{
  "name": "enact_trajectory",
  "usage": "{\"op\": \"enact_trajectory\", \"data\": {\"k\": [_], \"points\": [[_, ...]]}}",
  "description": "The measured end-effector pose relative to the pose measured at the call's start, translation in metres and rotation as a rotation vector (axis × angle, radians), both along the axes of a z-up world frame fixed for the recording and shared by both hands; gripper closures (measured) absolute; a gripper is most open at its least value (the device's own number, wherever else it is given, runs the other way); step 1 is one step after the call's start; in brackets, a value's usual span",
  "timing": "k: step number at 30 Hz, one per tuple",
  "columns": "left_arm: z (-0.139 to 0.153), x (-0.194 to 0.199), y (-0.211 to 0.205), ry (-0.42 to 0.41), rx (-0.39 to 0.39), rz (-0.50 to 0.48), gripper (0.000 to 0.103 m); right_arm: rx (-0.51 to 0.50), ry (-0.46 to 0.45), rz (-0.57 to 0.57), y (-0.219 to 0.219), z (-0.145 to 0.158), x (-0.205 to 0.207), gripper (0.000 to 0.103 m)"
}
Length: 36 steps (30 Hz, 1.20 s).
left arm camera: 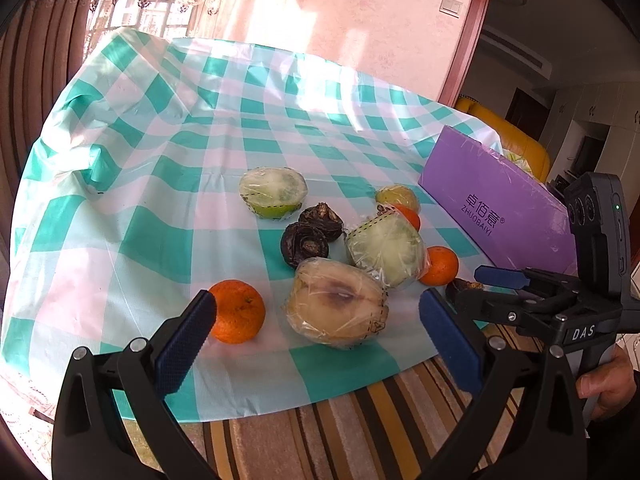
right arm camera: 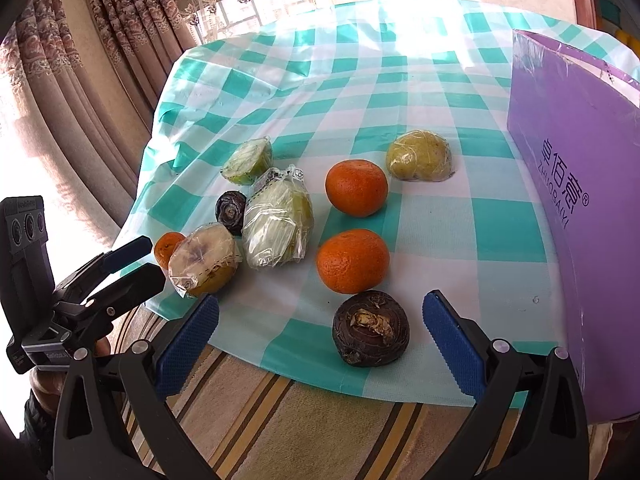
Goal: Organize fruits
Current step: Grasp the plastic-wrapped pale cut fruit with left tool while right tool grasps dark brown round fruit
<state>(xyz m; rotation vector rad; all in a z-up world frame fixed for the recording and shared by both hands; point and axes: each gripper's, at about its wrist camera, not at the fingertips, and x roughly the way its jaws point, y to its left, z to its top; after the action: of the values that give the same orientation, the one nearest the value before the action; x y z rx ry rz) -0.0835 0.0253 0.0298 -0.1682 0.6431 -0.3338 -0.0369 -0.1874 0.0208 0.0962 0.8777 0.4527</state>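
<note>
Fruits lie on a green-and-white checked cloth (left arm camera: 160, 140). My left gripper (left arm camera: 316, 336) is open; an orange (left arm camera: 236, 312) sits by its left fingertip and a wrapped brownish cut fruit (left arm camera: 336, 308) lies just ahead between the fingers. Behind are two dark water chestnuts (left arm camera: 304, 244), wrapped green cut fruits (left arm camera: 386, 250) (left arm camera: 274, 192) and another orange (left arm camera: 440, 266). My right gripper (right arm camera: 320, 340) is open, with a dark water chestnut (right arm camera: 370, 328) just ahead between its fingers. Two oranges (right arm camera: 352, 260) (right arm camera: 356, 188) and a wrapped yellowish fruit (right arm camera: 418, 156) lie beyond.
A purple box (right arm camera: 580, 200) stands upright along the right side of the table. A striped cloth (left arm camera: 360, 420) shows at the near table edge. Curtains (right arm camera: 100, 60) hang at the far left. A hand (left arm camera: 608, 388) holds the right gripper's handle.
</note>
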Motion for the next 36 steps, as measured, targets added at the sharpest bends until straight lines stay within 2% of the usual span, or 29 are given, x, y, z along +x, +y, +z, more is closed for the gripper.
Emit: {"op": "enact_trajectory", "data": {"k": [4,7,11,18,20,22,26,30,33,35,36], "points": [[0.005,-0.008,-0.005,-0.050,0.013,-0.028,0.011,-0.006,-0.009,0.017,0.002,0.001,-0.003,0.004],[0.007,-0.010,-0.007,-0.062,0.028,-0.023,0.011,-0.015,-0.009,0.031,0.004,0.000,-0.004,0.004],[0.005,-0.009,-0.011,-0.046,0.031,-0.053,0.024,-0.017,-0.013,0.010,0.002,0.001,-0.005,0.004],[-0.002,0.000,-0.028,0.002,0.122,-0.064,0.025,-0.014,-0.011,-0.005,-0.002,0.001,-0.005,0.005],[-0.004,0.005,-0.030,0.027,0.134,-0.066,0.025,-0.029,-0.009,-0.010,-0.001,0.000,-0.005,0.009],[-0.007,0.010,-0.033,0.050,0.152,-0.070,0.025,-0.048,0.008,-0.022,0.000,-0.004,-0.003,0.021],[-0.010,0.018,-0.038,0.075,0.170,-0.083,0.025,-0.057,0.033,-0.030,-0.002,-0.009,0.000,0.026],[-0.012,0.026,-0.039,0.100,0.166,-0.081,0.025,-0.076,0.047,-0.030,-0.001,-0.012,-0.001,0.037],[-0.014,0.028,-0.039,0.112,0.174,-0.070,0.031,-0.089,0.052,-0.034,-0.002,-0.013,-0.002,0.042],[-0.016,0.030,-0.038,0.126,0.174,-0.059,0.039,-0.100,0.054,-0.036,-0.002,-0.013,-0.002,0.045],[-0.016,0.031,-0.037,0.128,0.169,-0.061,0.039,-0.109,0.054,-0.039,-0.002,-0.014,-0.002,0.049]]}}
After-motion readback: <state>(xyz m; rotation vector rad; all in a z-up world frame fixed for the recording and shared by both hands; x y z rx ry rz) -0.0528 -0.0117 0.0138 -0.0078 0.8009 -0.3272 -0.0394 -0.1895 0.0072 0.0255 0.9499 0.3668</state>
